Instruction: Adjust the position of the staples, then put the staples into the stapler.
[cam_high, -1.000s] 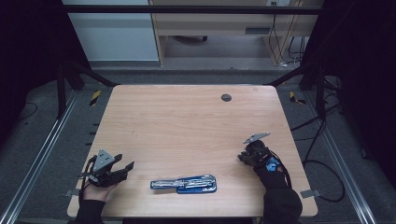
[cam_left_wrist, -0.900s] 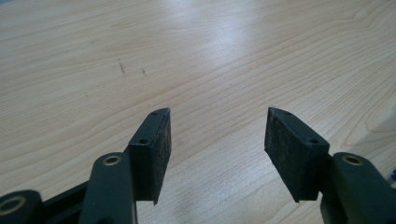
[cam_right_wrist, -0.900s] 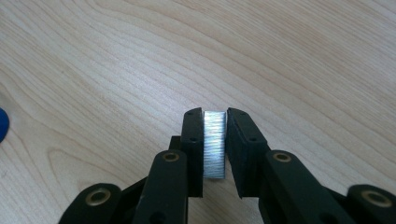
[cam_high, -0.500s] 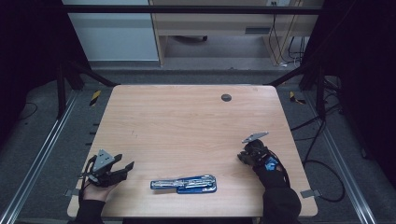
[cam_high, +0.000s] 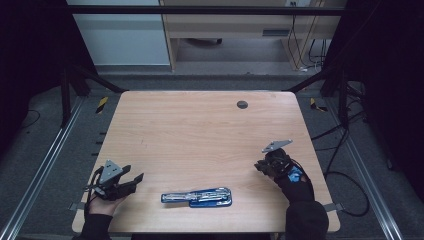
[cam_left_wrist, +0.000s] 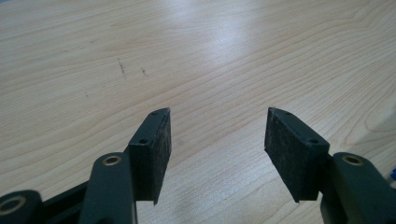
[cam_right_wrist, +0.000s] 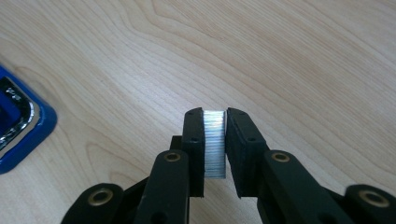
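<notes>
Staple strip, silver, ridged (cam_right_wrist: 215, 144) | clamped in your right gripper (cam_right_wrist: 215, 140) | blue-and-chrome stapler (cam_high: 197, 196) lies to its left, long axis crosswise | left gripper (cam_left_wrist: 217, 144) jaws apart, empty

The high view is dim and underexposed, its edges falling into near black while the wooden table (cam_high: 200, 145) takes soft light from above and the far side; detail there is coarse and slightly grainy. Both gripper views are brighter, with a pale sheen of glare across the wood grain in the left gripper view; the near black jaws sit soft-focused, and a silver strip of staples (cam_right_wrist: 215, 142) gleams in the right gripper view.
</notes>
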